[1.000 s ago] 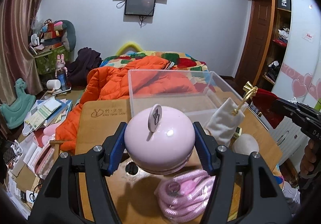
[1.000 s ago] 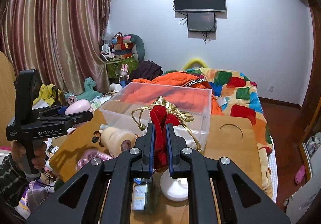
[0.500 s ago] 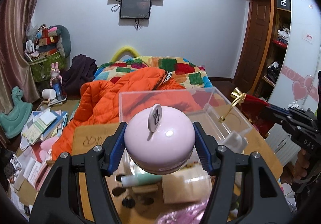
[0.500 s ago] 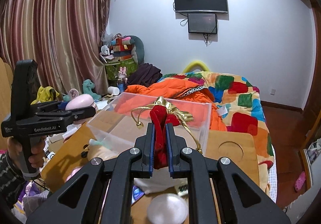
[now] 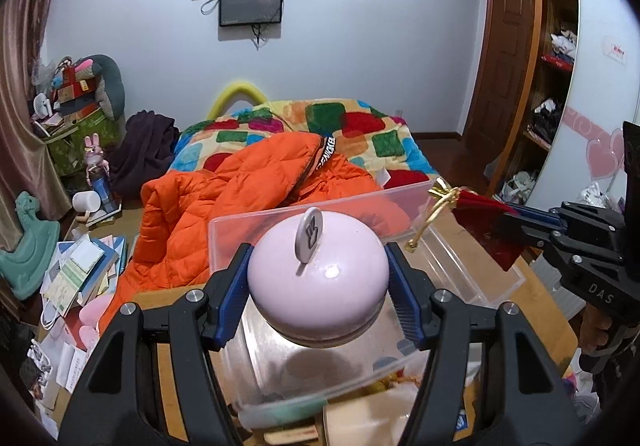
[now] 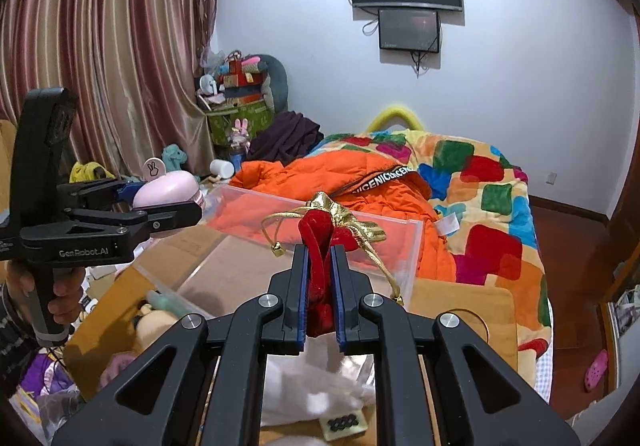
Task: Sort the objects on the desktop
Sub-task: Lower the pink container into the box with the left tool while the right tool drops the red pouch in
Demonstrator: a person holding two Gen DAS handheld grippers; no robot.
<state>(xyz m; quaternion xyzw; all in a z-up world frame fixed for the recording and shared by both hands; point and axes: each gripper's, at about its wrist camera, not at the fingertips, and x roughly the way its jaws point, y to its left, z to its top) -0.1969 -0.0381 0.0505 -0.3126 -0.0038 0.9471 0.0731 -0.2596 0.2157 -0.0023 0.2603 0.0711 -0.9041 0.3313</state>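
The clear plastic bin (image 5: 460, 266) sits on the wooden tabletop (image 6: 472, 302), open side up, and both tools hang over it. The left tool (image 5: 318, 288) is clamped on the pink dome-shaped case (image 5: 318, 282), blue pads pressed to its two sides; the case sits flat, its small round tag (image 5: 310, 232) standing up on top. The right tool (image 6: 320, 278) is squeezed nearly together on the red velvet pouch (image 6: 318, 242), which stands upright between the pads, gold-trimmed mouth (image 6: 340, 212) upward, gold drawstring (image 6: 276, 234) dangling above the bin.
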